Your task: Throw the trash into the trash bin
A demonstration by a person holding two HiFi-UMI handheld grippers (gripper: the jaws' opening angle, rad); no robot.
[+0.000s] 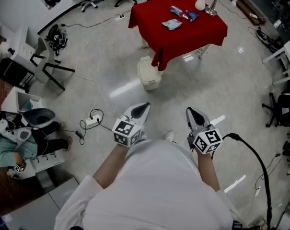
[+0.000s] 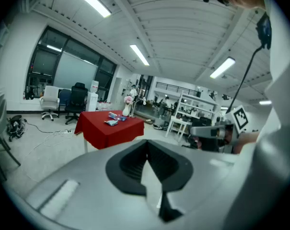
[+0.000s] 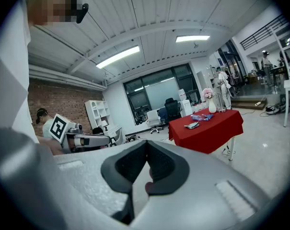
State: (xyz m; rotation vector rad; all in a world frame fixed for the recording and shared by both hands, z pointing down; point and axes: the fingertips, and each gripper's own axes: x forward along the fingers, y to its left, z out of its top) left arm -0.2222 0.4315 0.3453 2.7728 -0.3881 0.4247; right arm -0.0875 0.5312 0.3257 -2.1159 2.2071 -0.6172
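Floor of pale grey polished concrete (image 1: 221,80), glossy, streaked with reflections of the lights and crossed by thin cables (image 1: 94,87). Open workshop room: white ribbed ceiling with long light strips (image 2: 140,54), large dark-framed windows (image 2: 68,71), brick wall (image 3: 53,110) on one side, white shelving (image 3: 99,113), office chairs (image 2: 77,96) along the walls.

Well ahead, red-draped square table (image 1: 202,32), matte fabric hanging in soft folds at the corners. On top, the trash: flat crumpled blue-and-white wrapper (image 1: 172,24) near the middle, blue plastic packets (image 1: 184,14) just behind it, both apart from a rounded white vase (image 1: 201,3) with a pink top at the far edge. Cream plastic pedal bin (image 1: 149,74), boxy with rounded corners, lid down, on the floor just beside the table's near left corner, under the hanging fabric.

White power strip (image 1: 92,121) on the floor to the left, grey folding chair (image 1: 44,61) further off, seated person in a pale green top (image 1: 8,147) at the left edge.

Left gripper (image 1: 144,108), smooth grey shell with dark textured pads, jaws pressed together, nothing between them. Right gripper (image 1: 192,113), same build, jaws likewise closed and empty. Both held low before the white-clad body, far short of table and bin.
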